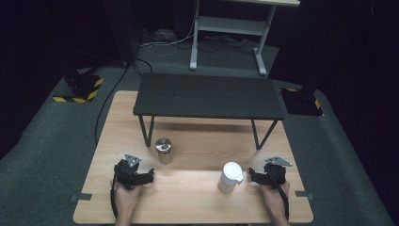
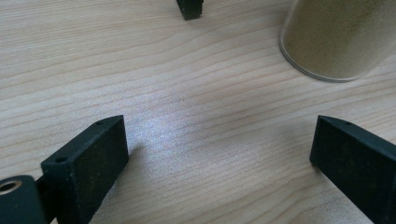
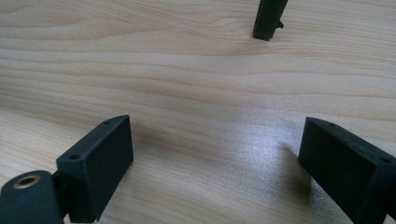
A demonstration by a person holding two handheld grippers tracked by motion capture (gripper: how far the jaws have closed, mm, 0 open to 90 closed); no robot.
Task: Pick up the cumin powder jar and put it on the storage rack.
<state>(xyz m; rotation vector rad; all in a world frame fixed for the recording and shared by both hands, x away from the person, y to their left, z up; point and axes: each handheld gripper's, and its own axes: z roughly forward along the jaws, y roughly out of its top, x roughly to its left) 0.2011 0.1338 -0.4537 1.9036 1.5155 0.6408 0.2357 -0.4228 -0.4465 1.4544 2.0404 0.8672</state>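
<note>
High view puts the left tongs low on the counter, jaws spread with nothing between them, and the right tongs at the far side, likewise spread and holding nothing. From the left tongs the steel canister stands at about one o'clock, near but apart, upright with its long axis vertical. From the right tongs the white cup sits at nine o'clock, just beside the jaw tips, also upright. Left gripper view shows the canister's base at one o'clock beyond the spread jaws, bare wood between. Judging by this, each hand has its own nearest thing, and the right has the shorter reach. A black shelf stands behind both.
</note>
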